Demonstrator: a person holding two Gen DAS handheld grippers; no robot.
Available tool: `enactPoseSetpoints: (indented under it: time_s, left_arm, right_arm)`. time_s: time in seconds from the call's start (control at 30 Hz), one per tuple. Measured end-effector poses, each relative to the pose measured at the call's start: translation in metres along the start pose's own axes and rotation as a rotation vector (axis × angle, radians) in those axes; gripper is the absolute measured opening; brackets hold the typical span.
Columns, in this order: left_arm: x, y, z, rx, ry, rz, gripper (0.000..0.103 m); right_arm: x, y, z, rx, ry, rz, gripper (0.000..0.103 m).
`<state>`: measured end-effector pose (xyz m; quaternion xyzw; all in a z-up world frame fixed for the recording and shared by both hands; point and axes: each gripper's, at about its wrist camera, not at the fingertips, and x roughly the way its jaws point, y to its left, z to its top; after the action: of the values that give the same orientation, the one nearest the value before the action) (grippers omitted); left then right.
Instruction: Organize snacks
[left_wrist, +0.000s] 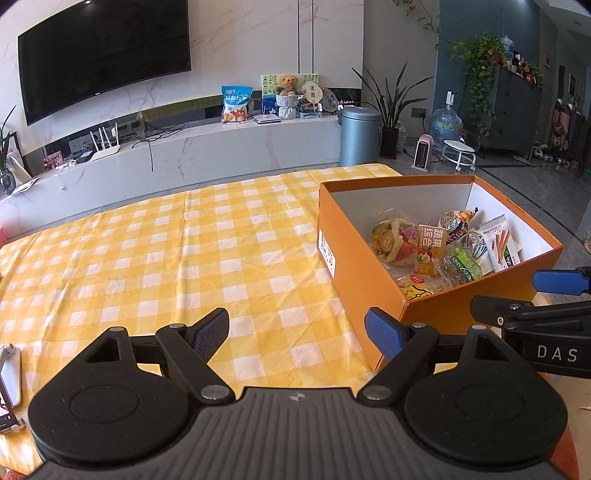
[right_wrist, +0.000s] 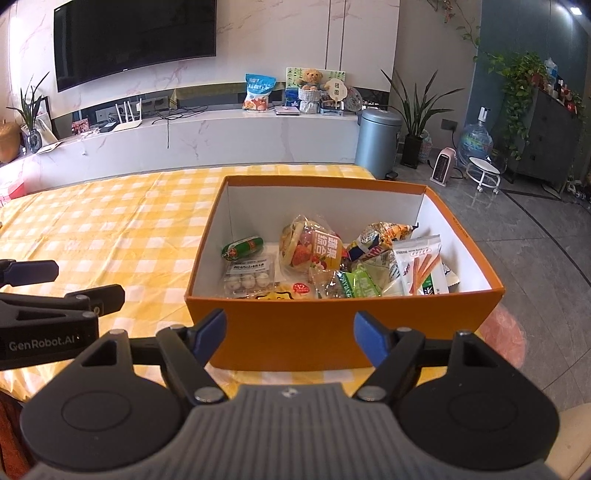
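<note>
— Where can my left claw pass?

— Ahead, over the cloth: it lies bare as far as its back edge. A white thing sits at my near left (too cropped to name).

— And on the right?

— The box blocks there, its orange wall just beyond my right claw. Only its top is open.

— Room inside?

— The back half shows bare floor and white walls. The snacks crowd the front and right. My two claws hang near each other, the left one's arm just left of the box's corner.
</note>
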<state>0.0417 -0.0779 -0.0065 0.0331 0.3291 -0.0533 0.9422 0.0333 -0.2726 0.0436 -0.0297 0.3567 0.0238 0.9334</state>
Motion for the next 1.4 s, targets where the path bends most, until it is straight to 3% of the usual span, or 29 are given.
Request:
enactPoseSetpoints:
  time_s: [1.4]
  left_arm:
    - [-0.004, 0.005, 0.000, -0.024, 0.000, 0.023, 0.098]
  right_arm:
    - [0.002, 0.015, -0.001, -0.049, 0.003, 0.023, 0.079]
